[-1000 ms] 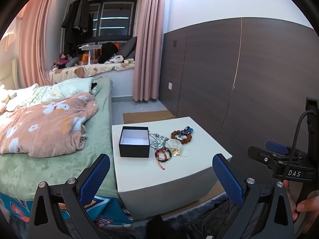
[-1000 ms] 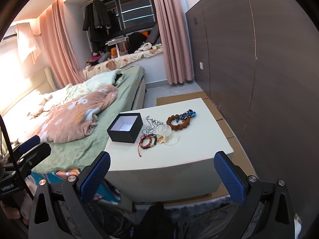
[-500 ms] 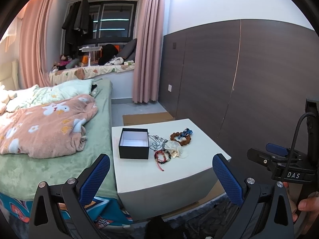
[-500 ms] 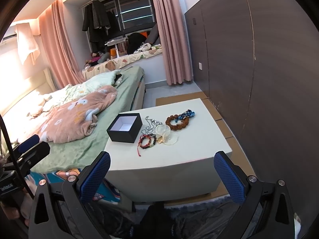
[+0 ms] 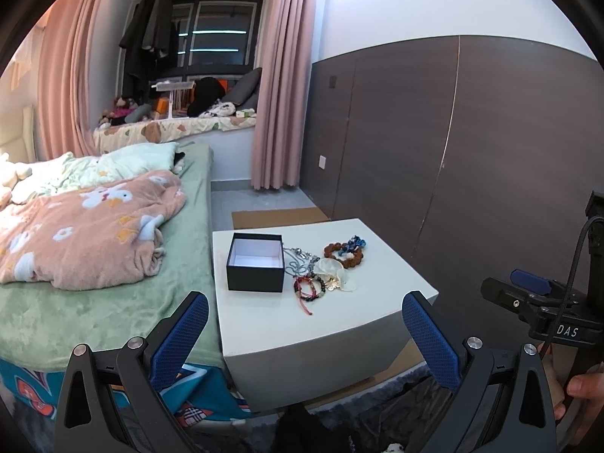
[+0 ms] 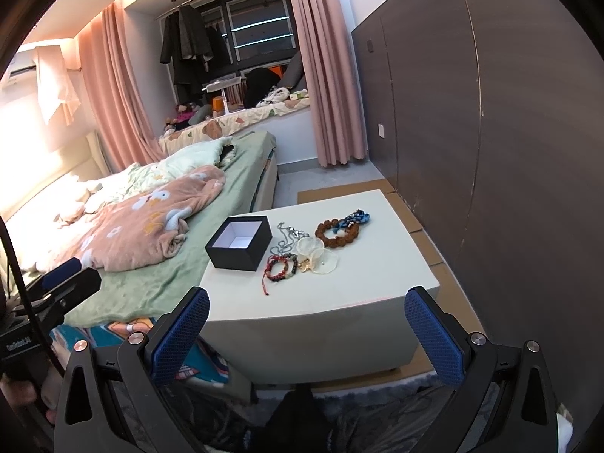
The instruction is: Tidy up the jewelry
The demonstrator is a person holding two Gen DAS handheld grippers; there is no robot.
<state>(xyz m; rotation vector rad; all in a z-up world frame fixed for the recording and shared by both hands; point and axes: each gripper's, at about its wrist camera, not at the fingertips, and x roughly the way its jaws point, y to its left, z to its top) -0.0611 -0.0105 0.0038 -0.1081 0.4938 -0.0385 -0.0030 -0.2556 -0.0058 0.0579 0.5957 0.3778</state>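
An open black box [image 5: 256,267] with a white inside stands on the white table [image 5: 339,324], also in the right wrist view [image 6: 239,243]. Right of it lies a heap of jewelry: a brown bead bracelet [image 5: 341,255] [image 6: 336,232], a blue braided piece [image 5: 353,243] [image 6: 356,219], a silver chain [image 5: 298,260] [image 6: 287,232], a red and dark bead bracelet [image 5: 309,287] [image 6: 279,266] and pale shell-like discs [image 5: 336,273] [image 6: 317,255]. My left gripper [image 5: 304,321] is open and empty, short of the table's near edge. My right gripper [image 6: 305,317] is open and empty too.
A bed [image 5: 94,275] with a green sheet and pink floral blanket [image 5: 83,234] touches the table's left side. A dark panelled wall [image 5: 453,151] runs along the right. Flat cardboard [image 6: 422,226] lies under and behind the table. The right gripper shows at the left view's right edge [image 5: 543,302].
Both views have shifted only slightly; the table and jewelry sit a little lower and nearer in the left view. Both grippers stay open and empty.
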